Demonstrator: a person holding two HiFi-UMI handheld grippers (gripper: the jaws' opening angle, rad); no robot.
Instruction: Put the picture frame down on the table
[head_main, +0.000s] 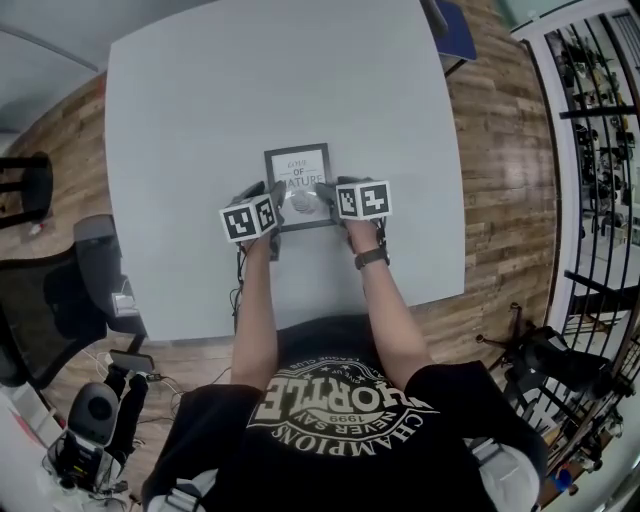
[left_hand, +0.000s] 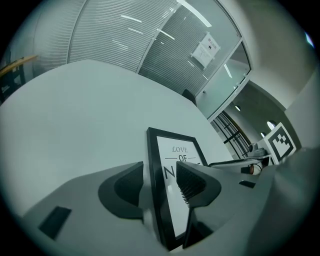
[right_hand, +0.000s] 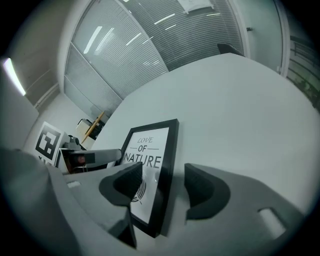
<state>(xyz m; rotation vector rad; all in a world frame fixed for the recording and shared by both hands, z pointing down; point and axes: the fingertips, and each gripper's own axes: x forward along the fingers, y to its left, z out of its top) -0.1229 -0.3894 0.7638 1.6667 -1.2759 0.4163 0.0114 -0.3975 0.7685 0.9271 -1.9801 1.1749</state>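
With jaws spread wide on the left gripper (left_hand: 161, 182), straddling the left edge of the black picture frame (left_hand: 176, 152), pads not pressing it. Same on the right gripper (right_hand: 165, 187): jaws parted either side of the frame's right edge, pinching nothing. Lying flat and print up, lettered "LOVE OF NATURE", toward the near side of the white table (head_main: 250, 90).

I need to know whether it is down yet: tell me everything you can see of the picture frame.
The picture frame is a thin black rectangle round a white print reading LOVE OF NATURE above a line drawing. It lies flat, face up, on the grey table. The left gripper and right gripper straddle its side edges, jaws open, not pressing it.
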